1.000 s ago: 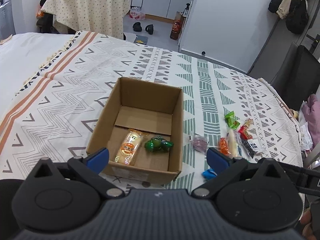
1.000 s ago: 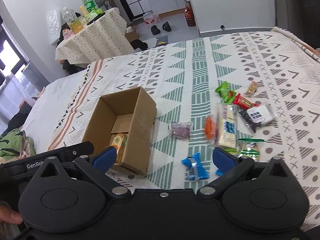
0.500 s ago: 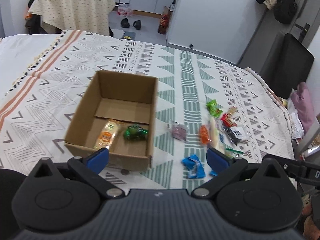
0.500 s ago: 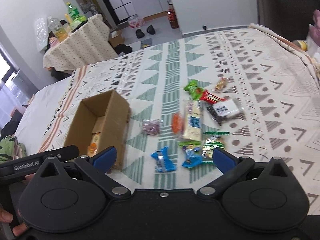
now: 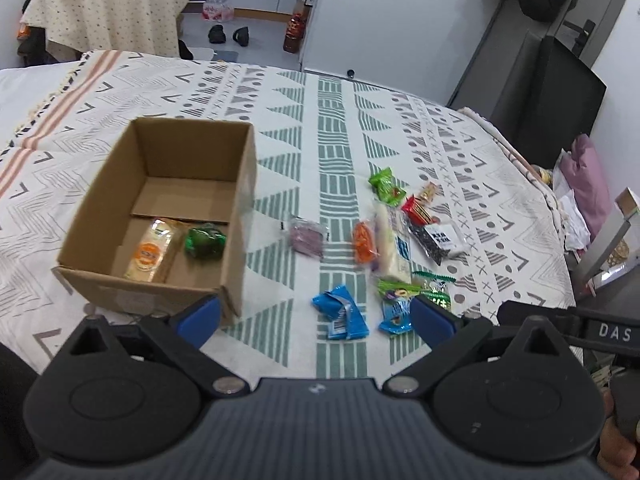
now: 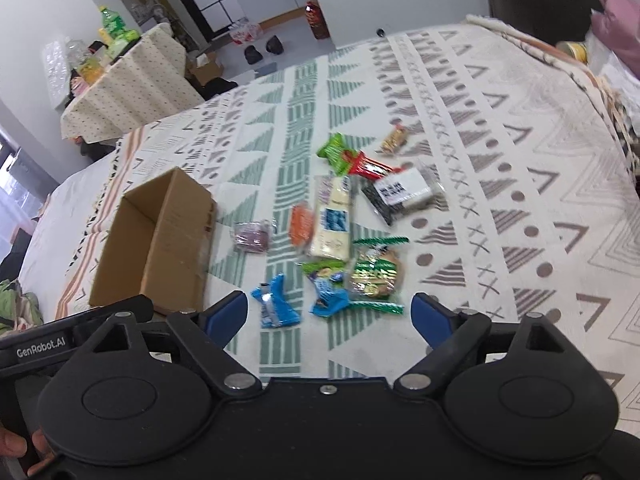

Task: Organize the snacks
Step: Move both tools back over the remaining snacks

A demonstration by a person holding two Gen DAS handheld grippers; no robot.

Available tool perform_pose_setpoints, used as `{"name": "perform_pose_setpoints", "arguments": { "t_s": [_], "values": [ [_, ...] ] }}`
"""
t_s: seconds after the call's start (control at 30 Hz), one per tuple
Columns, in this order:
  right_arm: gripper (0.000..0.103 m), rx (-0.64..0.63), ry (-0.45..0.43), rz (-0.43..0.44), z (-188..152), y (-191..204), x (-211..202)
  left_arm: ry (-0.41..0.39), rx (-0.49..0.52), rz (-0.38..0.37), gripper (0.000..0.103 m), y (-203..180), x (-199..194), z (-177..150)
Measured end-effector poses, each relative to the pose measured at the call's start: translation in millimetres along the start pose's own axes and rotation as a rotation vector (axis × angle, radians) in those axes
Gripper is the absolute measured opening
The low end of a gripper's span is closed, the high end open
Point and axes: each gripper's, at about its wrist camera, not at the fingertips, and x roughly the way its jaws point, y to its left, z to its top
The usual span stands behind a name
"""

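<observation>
Brown corrugated cardboard box [image 5: 160, 216], open top, sits on the patterned white, green and grey bedspread [image 5: 460, 152], left of the loose snacks. Inside, on the box floor: a pale yellow wrapped cake with an orange round label [image 5: 151, 250] and a shiny dark green wrapped sweet [image 5: 205, 242], side by side, near the front wall.

Loose snacks, right of box, all on the bedspread: purple clear-wrapped piece [image 5: 306, 236] nearest the box; orange wrapped piece [image 5: 365, 242] touching a long cream pkt with blue print [image 6: 332, 220]; bright green pkt [image 6: 334, 152] and red pkt [image 6: 370, 167] beyond; black-and-white pkt of dark seeds [image 6: 400, 194] to the right; small tan wrapped bar [image 6: 394, 140] farthest.

Closest to me: blue twisted wrapper [image 6: 274, 304], a second blue wrapper [image 6: 328, 294], green foil-edged biscuit pkt [image 6: 374, 276], the last two touching.

My right gripper [image 6: 326, 312]: jaws have just been closing a little, but wide apart yet, nothing pressed between them; blue wrappers lie below the gap. My left gripper [image 5: 316, 314]: wide apart, empty, above the first blue wrapper, left fingertip [image 5: 198, 314] over the box's near corner.
</observation>
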Motion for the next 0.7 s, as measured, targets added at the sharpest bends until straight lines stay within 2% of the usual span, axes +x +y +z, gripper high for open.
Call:
{"name": "perform_pose_setpoints", "arguments": {
  "t_s": [0.27,0.37,0.57,0.7],
  "values": [
    [0.084,0.006,0.033,-0.018,1.2,-13.8,20.0,0.030,0.013,-0.013,0.098,-12.6,25.7,-5.4],
    [0.084,0.013,0.041,-0.013,1.8,-18.1,29.0,0.042,-0.006,-0.029,0.093,-15.1,36.1,-7.9],
    [0.071,0.069,0.084,-0.009,1.8,-31.7,48.3,0.080,0.018,-0.036,0.083,-26.6,58.4,-12.8],
    [0.065,0.079,0.100,-0.001,3.7,-36.8,62.6,0.107,-0.010,-0.024,0.072,-25.9,74.8,-15.1]
  ]
}}
